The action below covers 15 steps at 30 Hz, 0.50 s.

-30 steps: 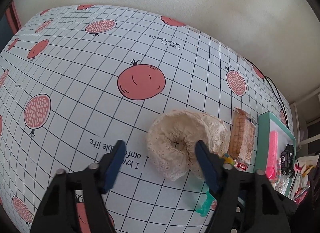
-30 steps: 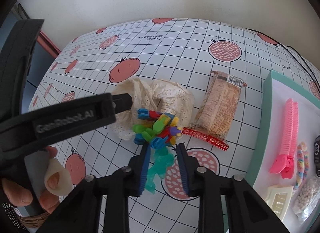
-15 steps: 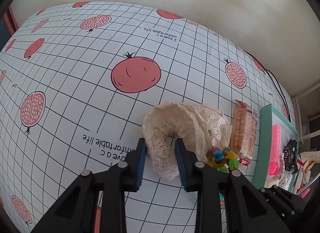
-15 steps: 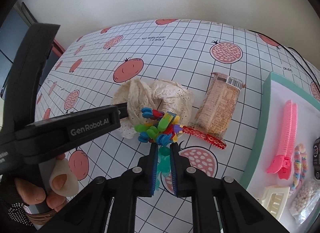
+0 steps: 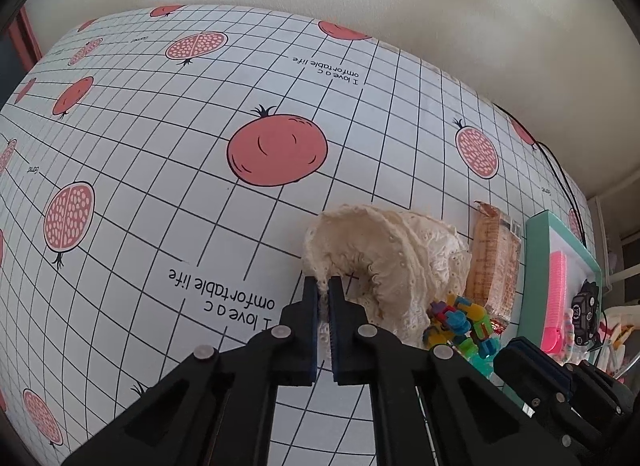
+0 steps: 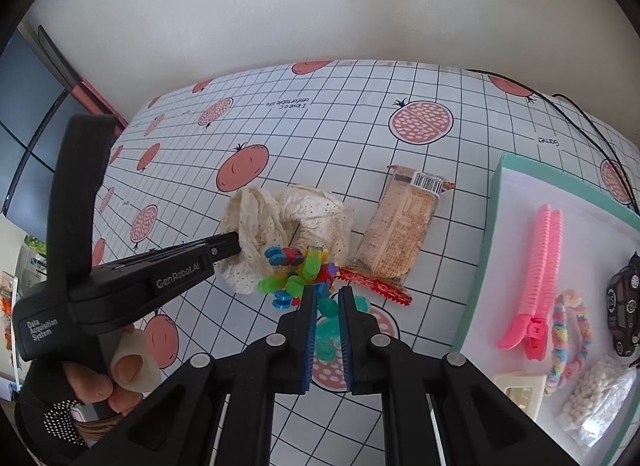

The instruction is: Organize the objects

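Both grabs look made, lift pending. Left wrist view, near edge: left gripper (image 5: 324,298) nearly closed, just a thin slit btwn the blue pads, pinching the near edge of the cream lace scrunchie (image 5: 384,258), which sits at abt 12–1 o'clock from the tips on the grid tablecloth (image 5: 160,185). Right wrist view: right gripper (image 6: 326,302) closed down to a narrow gap on the teal plastic piece (image 6: 330,308); that piece seems joined to the multicolour toy cluster (image 6: 298,272) at 11 o'clock off the tips, can't tell for sure. Cluster touches the scrunchie's near side. Further out, 1 o'clock: snack packet (image 6: 404,234), its red serrated end just beside the cluster. At 3 o'clock, the teal tray (image 6: 486,234) w/ pink hair clip (image 6: 536,274), pastel braided band (image 6: 568,338), bead bag (image 6: 596,398), dark toy car (image 6: 624,310). Judgement: step = separating scrunchie & toy pile. Next: lift each clear, w/o snagging lace on the toy, then carry right-hand item toward 3 o'clock, prob into the tray; left follows.
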Tool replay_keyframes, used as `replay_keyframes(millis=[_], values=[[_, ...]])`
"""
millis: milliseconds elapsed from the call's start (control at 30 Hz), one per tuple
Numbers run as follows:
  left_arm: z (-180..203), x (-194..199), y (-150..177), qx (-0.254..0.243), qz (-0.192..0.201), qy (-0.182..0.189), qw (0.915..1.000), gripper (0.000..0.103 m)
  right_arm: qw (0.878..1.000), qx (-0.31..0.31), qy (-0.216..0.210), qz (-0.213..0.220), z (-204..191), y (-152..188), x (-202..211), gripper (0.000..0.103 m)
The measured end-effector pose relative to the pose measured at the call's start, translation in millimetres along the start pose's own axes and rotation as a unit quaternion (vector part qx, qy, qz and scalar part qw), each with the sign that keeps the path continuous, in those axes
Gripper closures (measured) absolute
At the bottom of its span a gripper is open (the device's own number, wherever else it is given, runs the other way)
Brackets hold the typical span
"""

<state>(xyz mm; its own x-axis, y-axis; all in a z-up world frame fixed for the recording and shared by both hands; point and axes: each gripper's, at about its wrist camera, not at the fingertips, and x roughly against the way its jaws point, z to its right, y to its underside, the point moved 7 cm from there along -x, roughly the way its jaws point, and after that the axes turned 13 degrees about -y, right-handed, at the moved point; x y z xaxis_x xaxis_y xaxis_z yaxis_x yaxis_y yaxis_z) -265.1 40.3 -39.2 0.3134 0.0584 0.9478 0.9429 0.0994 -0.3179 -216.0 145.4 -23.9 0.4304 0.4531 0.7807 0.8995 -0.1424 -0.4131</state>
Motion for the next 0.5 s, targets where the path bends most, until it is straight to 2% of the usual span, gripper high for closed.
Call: replay_keyframes(millis=[267,500], values=[[-6.1,20.8,-16.4,0.012,0.032,0.010,0.9994,0.099,1.000,-0.002,-0.001,0.016,0.0,-5.5,13.3,0.095],[-11.1,41.2,-23.6,0.009,0.059,0.012,0.9982,0.099,1.000,-0.004,0.003,0.013,2.3,-4.2,13.0,0.095]])
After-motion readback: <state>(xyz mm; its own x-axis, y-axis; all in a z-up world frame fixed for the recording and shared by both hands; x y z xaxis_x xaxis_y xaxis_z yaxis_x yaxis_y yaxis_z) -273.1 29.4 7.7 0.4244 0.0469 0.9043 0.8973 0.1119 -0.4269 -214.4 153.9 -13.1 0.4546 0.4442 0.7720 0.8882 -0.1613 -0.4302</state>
